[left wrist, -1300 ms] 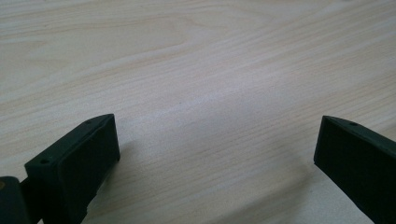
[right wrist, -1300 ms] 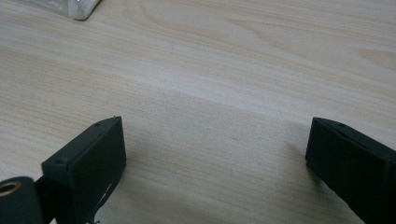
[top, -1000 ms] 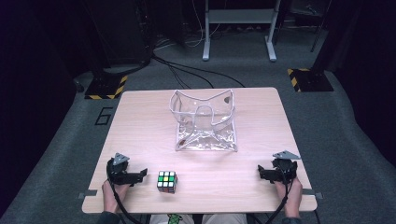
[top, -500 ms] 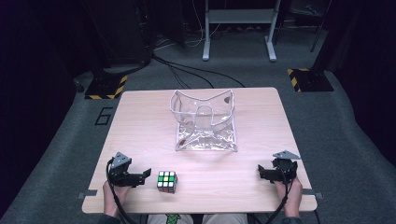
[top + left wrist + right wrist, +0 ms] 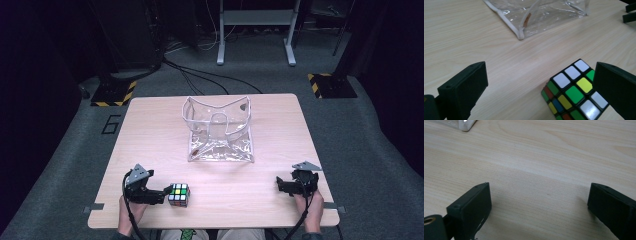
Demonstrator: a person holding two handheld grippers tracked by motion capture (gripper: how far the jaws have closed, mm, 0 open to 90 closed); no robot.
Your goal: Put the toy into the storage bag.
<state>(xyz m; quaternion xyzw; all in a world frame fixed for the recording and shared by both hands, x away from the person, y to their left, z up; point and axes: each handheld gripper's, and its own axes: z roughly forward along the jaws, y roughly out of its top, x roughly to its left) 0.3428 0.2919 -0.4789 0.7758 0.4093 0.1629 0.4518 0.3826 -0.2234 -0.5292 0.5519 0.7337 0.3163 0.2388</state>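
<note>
The left hand-held gripper (image 5: 162, 191) sits low on the pale wooden surface (image 5: 150, 135) with its jaws spread wide, one jaw just beside the multicoloured twisty puzzle cube (image 5: 179, 194), apparently lined up to close on it. The cube rests near the front edge, not yet held. The right hand-held gripper (image 5: 281, 185) lies well apart, jaws equally open over bare wood. Farther back stands a clear plastic pouch with white trim (image 5: 220, 131), mouth gaping, seemingly empty and probably ready to receive the cube.

Clear plastic pouch (image 5: 219, 131) mid-table (image 5: 150, 130) — beyond, perhaps a metal stand (image 5: 255, 20).
</note>
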